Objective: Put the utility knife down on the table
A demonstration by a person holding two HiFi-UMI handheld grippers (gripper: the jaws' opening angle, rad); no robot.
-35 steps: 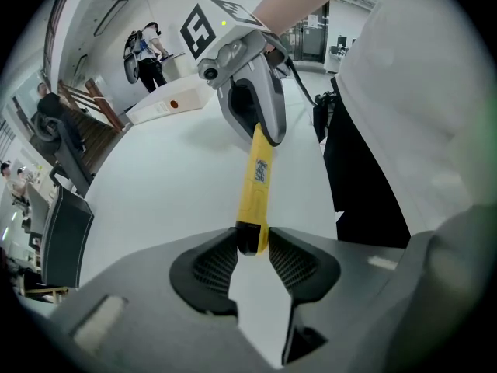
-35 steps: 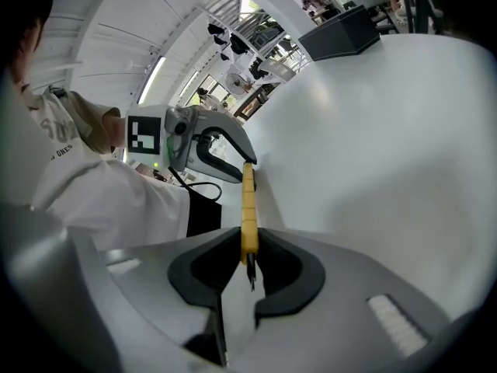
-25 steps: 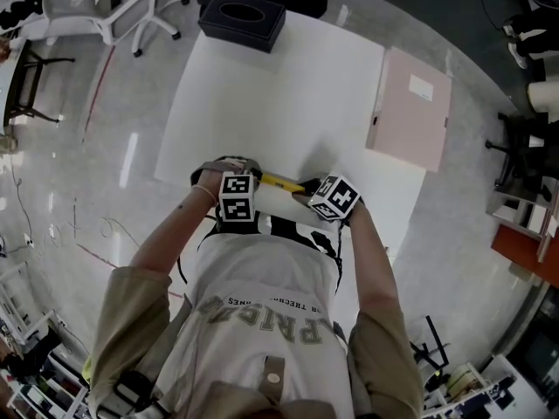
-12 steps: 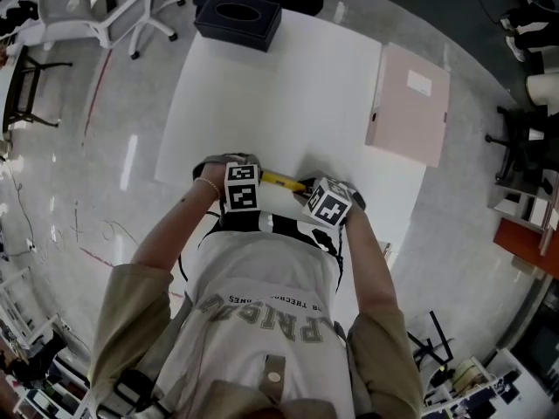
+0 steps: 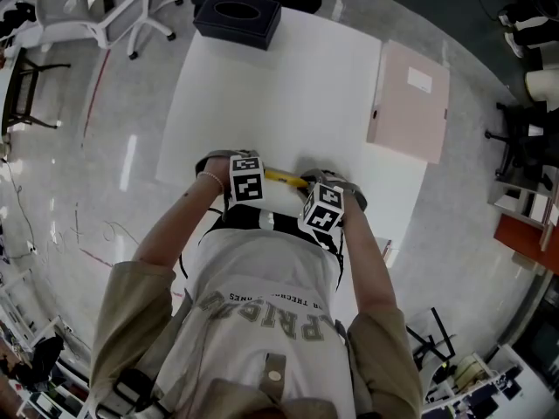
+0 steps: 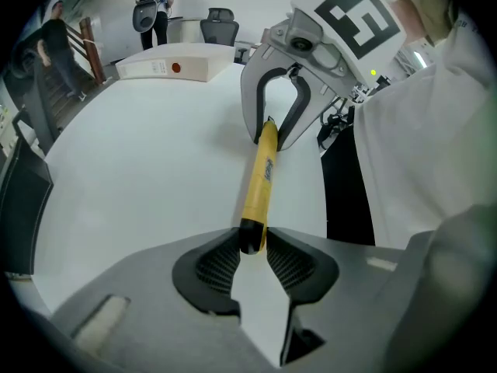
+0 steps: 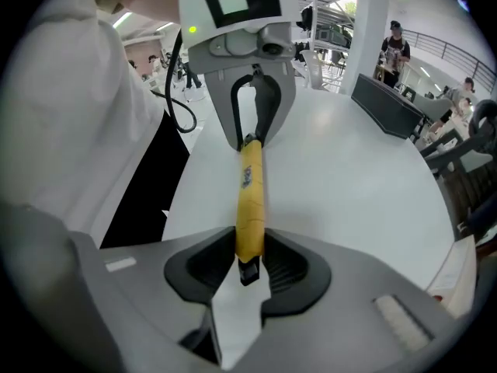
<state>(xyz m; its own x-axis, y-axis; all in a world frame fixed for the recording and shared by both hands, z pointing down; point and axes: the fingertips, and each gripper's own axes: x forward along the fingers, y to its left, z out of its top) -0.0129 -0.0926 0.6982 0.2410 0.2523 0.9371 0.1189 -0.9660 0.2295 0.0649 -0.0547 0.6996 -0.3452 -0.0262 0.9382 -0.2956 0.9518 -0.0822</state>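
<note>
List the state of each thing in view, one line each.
utility knife, gripped at both ends
left gripper, jaws closing on the knife's black end
right gripper, jaws opening, knife between them
pink binder, closed, lying flat
tissue box, upright, no tissue showing

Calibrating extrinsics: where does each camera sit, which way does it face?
Head view: on the head, steeply down at the table; torso, both arms show.
Left gripper view: on the left gripper, along its jaws toward the right gripper, its jaws opening around the utility knife; torso right.
Right gripper view: mirrored, facing the left gripper; torso at left.
Shared: the utility knife spanning both grippers.
</note>
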